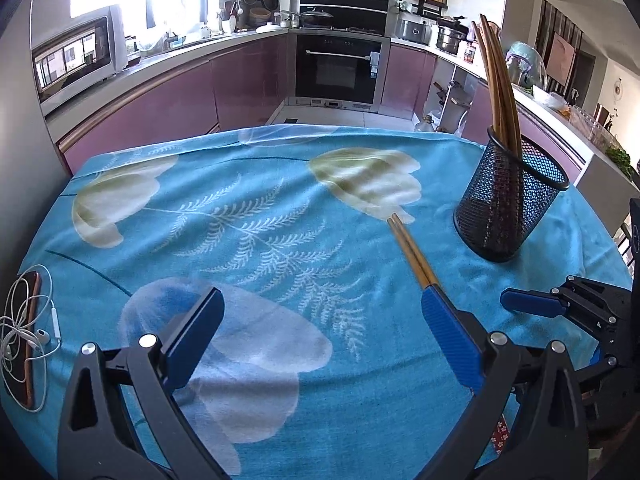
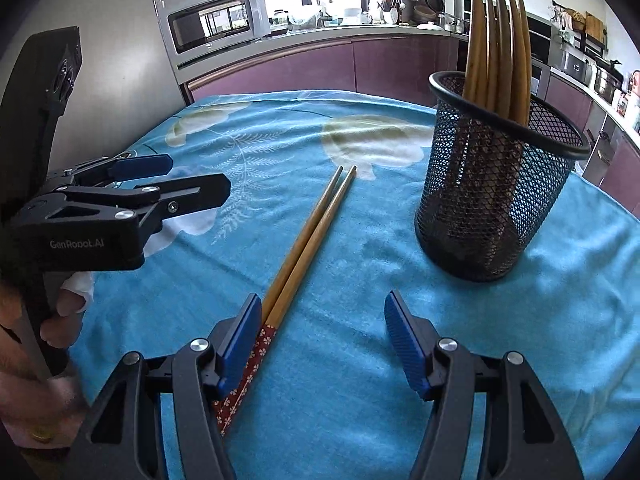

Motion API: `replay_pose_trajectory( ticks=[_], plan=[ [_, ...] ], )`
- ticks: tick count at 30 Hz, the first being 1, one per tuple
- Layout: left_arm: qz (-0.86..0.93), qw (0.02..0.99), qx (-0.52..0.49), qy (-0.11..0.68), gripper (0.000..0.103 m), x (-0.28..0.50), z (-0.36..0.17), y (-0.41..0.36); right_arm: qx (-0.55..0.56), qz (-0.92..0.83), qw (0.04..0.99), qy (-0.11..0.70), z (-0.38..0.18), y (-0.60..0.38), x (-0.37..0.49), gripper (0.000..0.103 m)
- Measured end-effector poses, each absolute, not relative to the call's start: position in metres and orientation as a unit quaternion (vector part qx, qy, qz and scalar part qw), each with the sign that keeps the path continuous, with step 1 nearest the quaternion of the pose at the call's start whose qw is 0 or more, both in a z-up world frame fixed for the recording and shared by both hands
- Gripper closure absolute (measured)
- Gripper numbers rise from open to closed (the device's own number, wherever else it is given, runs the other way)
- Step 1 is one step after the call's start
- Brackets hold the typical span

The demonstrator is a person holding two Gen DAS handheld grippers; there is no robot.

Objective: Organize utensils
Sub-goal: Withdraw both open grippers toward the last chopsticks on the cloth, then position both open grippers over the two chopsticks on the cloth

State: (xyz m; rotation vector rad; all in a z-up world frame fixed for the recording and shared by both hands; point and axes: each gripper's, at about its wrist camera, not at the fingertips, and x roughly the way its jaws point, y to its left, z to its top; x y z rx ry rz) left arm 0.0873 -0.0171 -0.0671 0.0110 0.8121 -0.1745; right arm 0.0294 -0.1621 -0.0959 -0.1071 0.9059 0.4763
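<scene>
A pair of wooden chopsticks [image 2: 308,240] with red patterned ends lies on the blue floral tablecloth [image 2: 360,400]; it also shows in the left wrist view [image 1: 408,250]. A black mesh holder [image 2: 492,184] stands to their right with several chopsticks upright in it, also in the left wrist view [image 1: 508,196]. My right gripper [image 2: 320,344] is open, low over the cloth, its left finger beside the chopsticks' patterned ends. My left gripper [image 1: 320,332] is open and empty, its right finger over the chopsticks' near part.
A phone with white earphones [image 1: 28,336] lies at the table's left edge. Kitchen counters, a microwave [image 1: 76,56] and an oven [image 1: 340,68] stand beyond the table. The left gripper shows at the left of the right wrist view [image 2: 168,180].
</scene>
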Motion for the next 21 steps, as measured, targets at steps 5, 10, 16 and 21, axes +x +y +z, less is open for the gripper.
replay_pose_trajectory(
  ticks=[5,10,16,21],
  plan=[
    [-0.09,0.913,0.009,0.397,0.006,0.088,-0.069,-0.021,-0.048,0.223,0.871,0.435,-0.097,-0.168,0.029,0.042],
    [-0.097,0.912,0.014,0.399,0.006,0.087,-0.07,-0.026,-0.046,0.223,0.871,0.436,-0.096,-0.171,0.029,0.043],
    [-0.112,0.905,0.028,0.41,0.007,0.088,-0.075,-0.037,-0.039,0.221,0.87,0.439,-0.096,-0.176,0.029,0.048],
    [-0.128,0.895,0.037,0.426,0.014,0.092,-0.083,-0.048,-0.031,0.224,0.869,0.44,-0.096,-0.182,0.03,0.05]
  ],
)
